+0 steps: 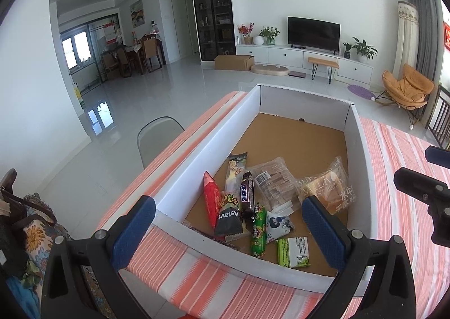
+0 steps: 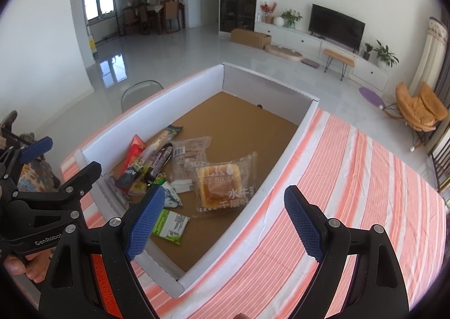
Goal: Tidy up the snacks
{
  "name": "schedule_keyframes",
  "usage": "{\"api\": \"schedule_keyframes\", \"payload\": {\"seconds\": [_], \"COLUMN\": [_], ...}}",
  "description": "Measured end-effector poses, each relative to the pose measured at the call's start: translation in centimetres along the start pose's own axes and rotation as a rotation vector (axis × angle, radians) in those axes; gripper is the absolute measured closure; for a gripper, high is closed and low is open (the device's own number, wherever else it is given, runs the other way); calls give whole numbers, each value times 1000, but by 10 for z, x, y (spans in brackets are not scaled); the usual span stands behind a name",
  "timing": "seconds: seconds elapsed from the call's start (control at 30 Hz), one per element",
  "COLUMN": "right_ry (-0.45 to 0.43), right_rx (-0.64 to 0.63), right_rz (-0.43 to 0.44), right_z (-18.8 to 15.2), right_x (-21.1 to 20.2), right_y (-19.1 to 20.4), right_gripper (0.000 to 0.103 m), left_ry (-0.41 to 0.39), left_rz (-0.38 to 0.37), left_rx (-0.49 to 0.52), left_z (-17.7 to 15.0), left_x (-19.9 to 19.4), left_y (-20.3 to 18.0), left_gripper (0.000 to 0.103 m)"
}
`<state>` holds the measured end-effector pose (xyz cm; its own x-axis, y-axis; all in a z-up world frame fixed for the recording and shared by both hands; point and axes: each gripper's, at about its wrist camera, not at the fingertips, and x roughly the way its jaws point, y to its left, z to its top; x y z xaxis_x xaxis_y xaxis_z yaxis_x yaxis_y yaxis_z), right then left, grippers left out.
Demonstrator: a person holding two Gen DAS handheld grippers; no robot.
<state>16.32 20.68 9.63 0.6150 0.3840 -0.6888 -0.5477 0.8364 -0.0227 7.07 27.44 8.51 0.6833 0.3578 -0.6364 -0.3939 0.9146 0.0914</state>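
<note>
Fingers of both the left gripper (image 1: 228, 227) and the right gripper (image 2: 225, 222) stand wide apart, empty, above the snack box (image 1: 208, 144).

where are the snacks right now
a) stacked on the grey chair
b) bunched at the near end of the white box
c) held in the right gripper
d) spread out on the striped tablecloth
b: the snacks, such as the bread pack and the chocolate bar, lie on the brown floor of the white box at its near end, while the right gripper is open and empty.
</note>
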Motion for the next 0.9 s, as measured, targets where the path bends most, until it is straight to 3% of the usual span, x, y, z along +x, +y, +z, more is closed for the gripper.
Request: {"api": "schedule_keyframes", "payload": {"seconds": [0.13, 0.27, 0.47, 0.6, 0.9], "right_ry": [-66, -6, 14, 16, 31], "right_rx": [36, 39, 94, 149, 117], "right_rz": [15, 14, 58, 40, 21], "right_z": [1, 3, -1, -3, -3], "right_x": [-11, -3, 2, 5, -1], "right_y": [-7, -8, -12, -19, -13], "right_gripper": [14, 14, 14, 14, 14], "left_ry": [-8, -13, -4, 1, 2], "left_rz": [1, 3, 4, -3, 25], "left_rx": [-17, -16, -7, -16, -13], "left_z": [1, 1, -1, 3, 3], "left_x": [-3, -6, -8, -7, -8], "left_y": [6, 7, 6, 7, 6], "left_gripper": [0, 0, 0, 0, 0]}}
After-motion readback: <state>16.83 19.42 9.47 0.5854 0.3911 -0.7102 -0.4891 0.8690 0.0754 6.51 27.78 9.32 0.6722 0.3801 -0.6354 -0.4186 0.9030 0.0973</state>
